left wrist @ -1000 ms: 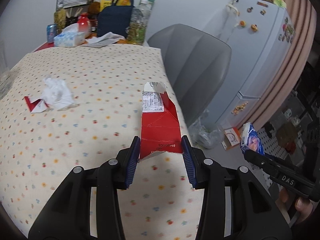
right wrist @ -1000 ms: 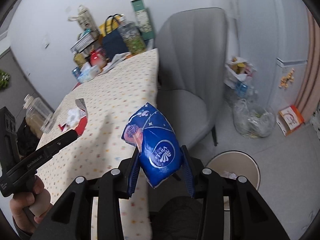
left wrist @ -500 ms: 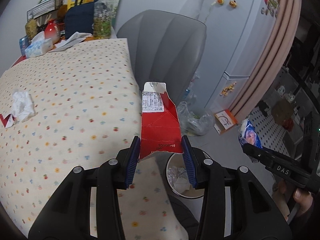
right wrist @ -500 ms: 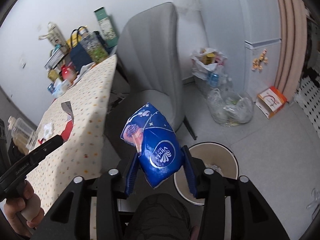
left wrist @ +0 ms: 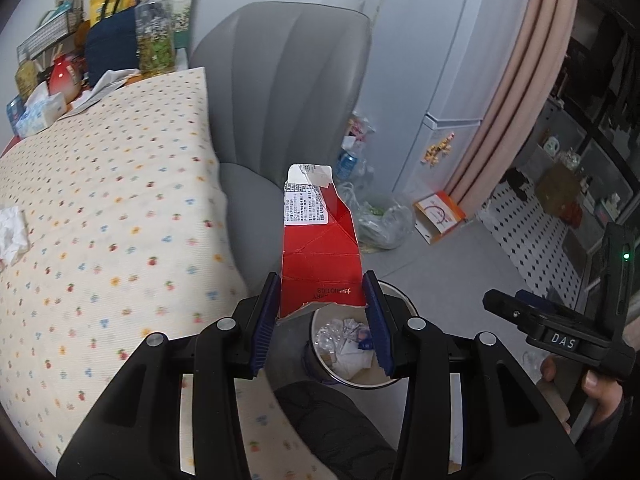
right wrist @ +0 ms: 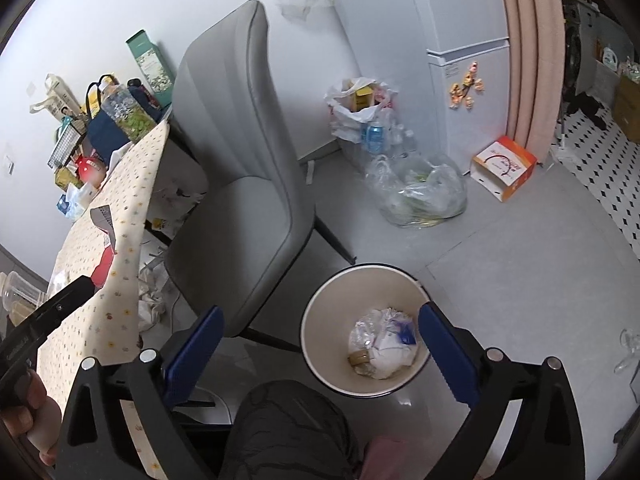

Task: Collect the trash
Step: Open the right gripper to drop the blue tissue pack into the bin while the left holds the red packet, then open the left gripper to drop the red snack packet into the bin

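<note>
Left wrist view: the left hand-held gripper (left wrist: 320,316) pinches the lower end of a flattened red carton (left wrist: 318,252) between its blue pads (left wrist: 266,316). The carton's long axis runs straight ahead along the fingers, its torn white top farthest from the hand. The trash bin (left wrist: 390,376) stands on the floor directly beneath and just behind the pinched end, seen through the gap between the jaws, with crumpled waste inside. The worktop (left wrist: 100,240), under its dotted cloth, lies to the left, a crumpled tissue (left wrist: 12,232) on it at the picture's edge. The right hand-held gripper (left wrist: 560,332) appears at the right, beside the bin.

Right wrist view: the right hand-held gripper (right wrist: 320,344) is opening, its jaws spread wide with nothing between them. The trash bin (right wrist: 320,320) lies below and ahead, its opening filling most of the gap between the fingers. A blue-and-white wrapper (right wrist: 390,336) rests on the waste inside. The left hand-held gripper (right wrist: 60,308) enters at the left, over the worktop's edge (right wrist: 132,240).

Judgement: the carton hangs over the bin's near rim, so the left hand is the one placed for the next drop; its release probably needs only a slight reach forward so that the long carton falls lengthwise inside
</note>
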Tool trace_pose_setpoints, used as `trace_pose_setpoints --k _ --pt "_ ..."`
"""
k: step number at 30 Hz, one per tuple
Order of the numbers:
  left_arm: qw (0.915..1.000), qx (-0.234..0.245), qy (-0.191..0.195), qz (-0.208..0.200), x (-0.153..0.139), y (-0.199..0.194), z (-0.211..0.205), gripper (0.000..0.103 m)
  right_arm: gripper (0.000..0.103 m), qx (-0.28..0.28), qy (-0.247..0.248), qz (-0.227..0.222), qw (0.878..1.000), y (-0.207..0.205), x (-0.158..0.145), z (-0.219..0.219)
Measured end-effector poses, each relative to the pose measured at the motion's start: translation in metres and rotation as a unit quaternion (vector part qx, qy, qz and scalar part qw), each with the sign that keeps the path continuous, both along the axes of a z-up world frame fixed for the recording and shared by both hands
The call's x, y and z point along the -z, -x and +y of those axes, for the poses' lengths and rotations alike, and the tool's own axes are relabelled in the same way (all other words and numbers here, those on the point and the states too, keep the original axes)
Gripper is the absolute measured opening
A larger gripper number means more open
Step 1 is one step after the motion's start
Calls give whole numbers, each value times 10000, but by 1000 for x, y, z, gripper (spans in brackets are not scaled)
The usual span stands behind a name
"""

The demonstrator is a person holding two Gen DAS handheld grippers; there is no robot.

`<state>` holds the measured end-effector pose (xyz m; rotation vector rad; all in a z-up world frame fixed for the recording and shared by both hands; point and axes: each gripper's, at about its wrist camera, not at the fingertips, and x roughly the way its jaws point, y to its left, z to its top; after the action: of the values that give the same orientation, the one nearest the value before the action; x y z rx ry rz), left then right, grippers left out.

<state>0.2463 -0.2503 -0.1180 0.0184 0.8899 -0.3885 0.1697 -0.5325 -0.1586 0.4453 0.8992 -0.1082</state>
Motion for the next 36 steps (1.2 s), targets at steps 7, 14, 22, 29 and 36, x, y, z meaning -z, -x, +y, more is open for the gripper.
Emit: trace_pose_setpoints --k 7,14,22,29,36 --pt "9994 321 -85 94 7 -1 -35 42 95 214 22 -77 9997 19 -5 -24" --pt "9972 702 -193 174 14 0 -77 42 95 507 41 -191 9985 37 -11 -50" --pt "9935 1031 -265 397 28 -4 -110 53 95 753 -26 -167 9970 46 -6 -69" --pt "9961 839 -132 257 17 -6 -95 95 95 754 -24 -165 9970 46 -5 -69" --pt "9987 482 40 148 2 -4 -56 96 95 593 14 -158 9981 38 -9 -51"
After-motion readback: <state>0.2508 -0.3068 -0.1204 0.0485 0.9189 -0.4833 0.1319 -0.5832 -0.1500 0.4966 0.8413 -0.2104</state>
